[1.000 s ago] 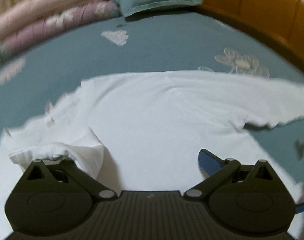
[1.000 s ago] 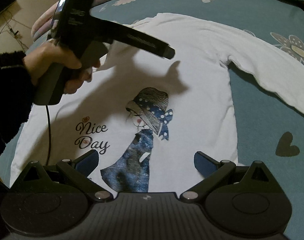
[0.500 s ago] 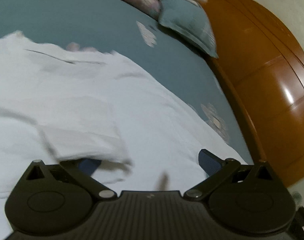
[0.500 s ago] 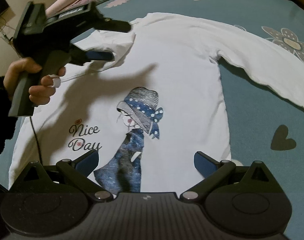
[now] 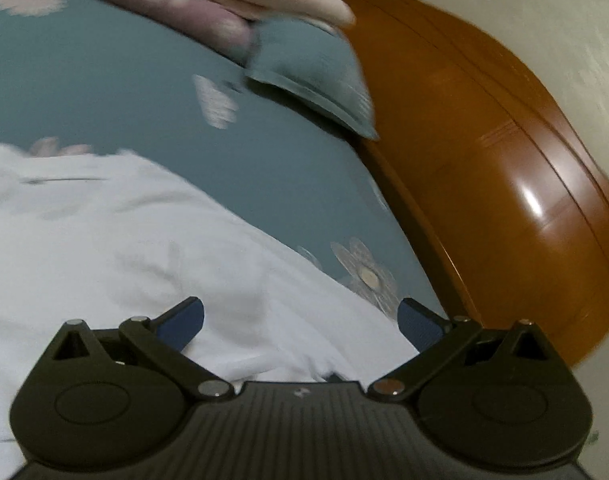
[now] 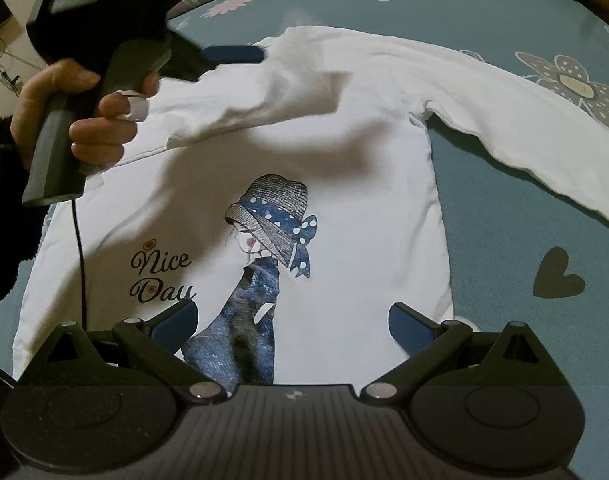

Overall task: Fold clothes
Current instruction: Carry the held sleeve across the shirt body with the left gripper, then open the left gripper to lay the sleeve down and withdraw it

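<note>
— Where is the shirt?

— The white long-sleeved shirt (image 6: 368, 152) lies face up on the teal bedspread (image 6: 504, 216), filling the middle of my right wrist view. Its print, a girl in a blue dotted hat (image 6: 272, 216), sits at centre, with "Nice Day" (image 6: 160, 278) lower left. One sleeve (image 6: 536, 120) stretches flat toward the right edge of the frame.

— And your left gripper?

— My left gripper (image 6: 232, 54) is in the upper left of that view, gripped by my hand (image 6: 84, 120). Its blue fingers (image 6: 240, 54) are just beside the other sleeve (image 6: 264, 100), which lies folded across the chest. In its own camera the left gripper (image 5: 300, 320) has its fingers spread wide with nothing between them, only white cloth (image 5: 144, 248) below.

— The right one?

— My right gripper (image 6: 292, 322) hovers at the bottom centre over the hem, fingers apart, holding nothing.

— What else shows?

— In the left wrist view, blurred, a teal pillow (image 5: 316, 80) sits at upper centre, a wooden headboard (image 5: 504, 180) on the right.
</note>
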A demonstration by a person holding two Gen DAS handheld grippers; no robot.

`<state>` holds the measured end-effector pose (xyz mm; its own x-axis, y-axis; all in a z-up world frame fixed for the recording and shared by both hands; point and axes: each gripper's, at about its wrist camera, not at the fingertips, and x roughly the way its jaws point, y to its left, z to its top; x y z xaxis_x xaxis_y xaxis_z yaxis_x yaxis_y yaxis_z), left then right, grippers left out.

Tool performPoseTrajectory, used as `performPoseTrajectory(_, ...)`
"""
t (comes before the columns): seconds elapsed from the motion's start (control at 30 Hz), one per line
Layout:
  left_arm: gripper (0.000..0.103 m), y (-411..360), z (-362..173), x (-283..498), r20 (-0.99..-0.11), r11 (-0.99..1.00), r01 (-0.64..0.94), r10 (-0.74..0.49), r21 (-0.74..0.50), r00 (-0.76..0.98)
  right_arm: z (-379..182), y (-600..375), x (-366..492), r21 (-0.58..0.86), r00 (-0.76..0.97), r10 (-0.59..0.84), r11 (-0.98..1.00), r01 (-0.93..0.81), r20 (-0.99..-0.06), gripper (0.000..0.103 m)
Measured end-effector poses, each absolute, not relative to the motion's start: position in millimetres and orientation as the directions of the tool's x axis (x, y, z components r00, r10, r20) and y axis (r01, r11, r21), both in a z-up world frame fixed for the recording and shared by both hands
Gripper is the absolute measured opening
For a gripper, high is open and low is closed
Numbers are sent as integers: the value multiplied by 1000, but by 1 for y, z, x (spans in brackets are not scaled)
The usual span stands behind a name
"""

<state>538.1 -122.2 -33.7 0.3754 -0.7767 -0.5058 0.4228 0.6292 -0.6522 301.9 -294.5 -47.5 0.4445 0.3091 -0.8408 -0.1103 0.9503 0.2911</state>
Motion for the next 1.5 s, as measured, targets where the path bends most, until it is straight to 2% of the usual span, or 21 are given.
performPoseTrajectory(0.17, 102, -124, -33, 525, -555, 670, 465, -741, -579, 378, -46, -298, 300, 286, 453, 295, 954, -92, -841, 103)
performPoseTrajectory(0.27, 102, -102, -29, 511, -614, 749, 469, -657, -468, 437, -47, -297, 301, 284, 451, 294, 955, -92, -843, 103)
performPoseTrajectory(0.4, 102, -56, -21, 480, -699, 880, 411, -448, -236, 558, -48, -293, 303, 268, 445, 288, 957, -107, -848, 103)
performPoseTrajectory(0.57, 102, 17, -15, 443, -714, 980, 197, -154, -23, 683, -48, -284, 305, 257, 436, 286, 958, -126, -853, 103)
performPoseTrajectory(0.7, 102, 61, -24, 434, -724, 991, 23, 81, 132, 685, -45, -271, 308, 235, 428, 277, 960, -149, -860, 103)
performPoseTrajectory(0.77, 102, 78, -32, 436, -732, 983, -25, 151, 181, 665, -43, -263, 309, 214, 425, 265, 963, -165, -866, 103)
performPoseTrajectory(1.1, 102, 107, -51, 450, -693, 961, -70, 242, 267, 679, -31, -228, 302, 142, 438, 205, 975, -173, -875, 103)
performPoseTrajectory(1.3, 102, 147, -56, 424, -727, 990, -97, 142, 103, 672, -29, -210, 306, 126, 437, 189, 978, -168, -879, 103)
performPoseTrajectory(1.43, 102, 151, -34, 414, -705, 997, -50, 81, 64, 705, -29, -195, 311, 113, 439, 199, 970, -214, -876, 103)
performPoseTrajectory(1.5, 102, 150, -20, 413, -669, 1000, 5, -11, -12, 743, -28, -189, 314, 112, 446, 212, 964, -241, -870, 103)
